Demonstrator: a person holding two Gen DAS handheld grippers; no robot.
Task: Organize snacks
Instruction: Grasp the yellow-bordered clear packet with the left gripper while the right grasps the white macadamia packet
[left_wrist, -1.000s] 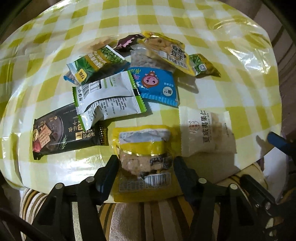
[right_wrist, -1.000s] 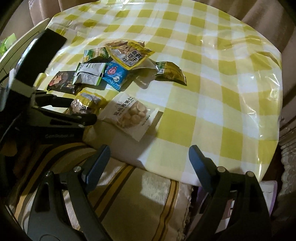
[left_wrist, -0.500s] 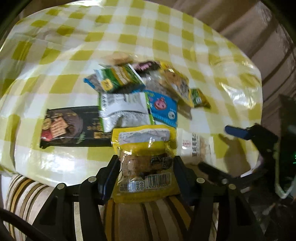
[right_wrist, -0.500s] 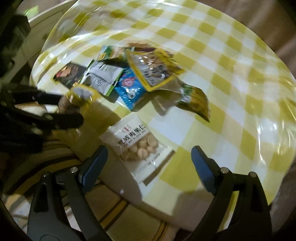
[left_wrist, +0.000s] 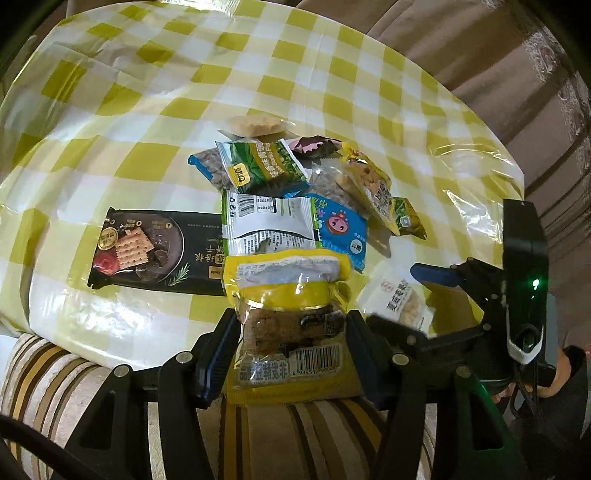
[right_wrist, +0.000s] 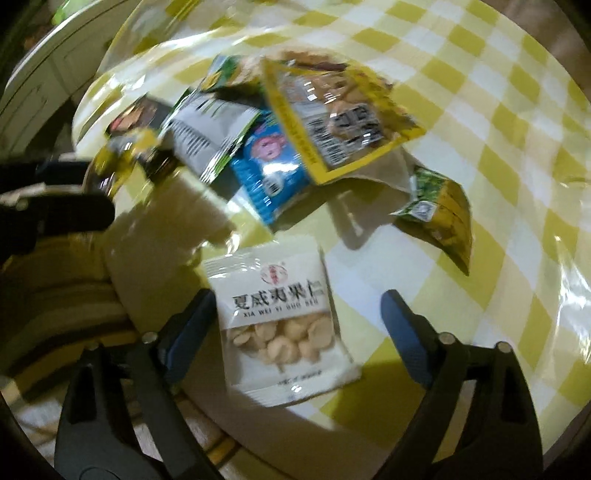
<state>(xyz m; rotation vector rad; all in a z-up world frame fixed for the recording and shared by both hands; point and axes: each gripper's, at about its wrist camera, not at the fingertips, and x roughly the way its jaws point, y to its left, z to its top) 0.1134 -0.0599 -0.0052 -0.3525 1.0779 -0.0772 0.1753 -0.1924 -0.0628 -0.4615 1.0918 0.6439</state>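
Note:
My left gripper (left_wrist: 290, 332) is shut on a yellow snack pack (left_wrist: 286, 295) with a barcode and holds it above the table's near edge. A pile of snack packs (left_wrist: 295, 184) lies on the yellow checked tablecloth (left_wrist: 147, 92) beyond it, with a black cracker pack (left_wrist: 147, 251) to its left. My right gripper (right_wrist: 297, 314) is open, its fingers on either side of a white nut pack (right_wrist: 280, 321) lying flat near the table edge. That nut pack also shows in the left wrist view (left_wrist: 399, 302), with the right gripper (left_wrist: 424, 302) around it.
A green-yellow pack (right_wrist: 439, 218) lies to the right of the pile, and a large yellow pack (right_wrist: 332, 122) and a blue pack (right_wrist: 269, 170) lie just behind the nut pack. A striped cushion (left_wrist: 55, 387) sits below the table edge. Brown curtains (left_wrist: 517, 92) hang at the right.
My left gripper has lifted the yellow pack off the table and drawn it back. My right gripper has moved forward so that its open fingers now flank the white nut pack.

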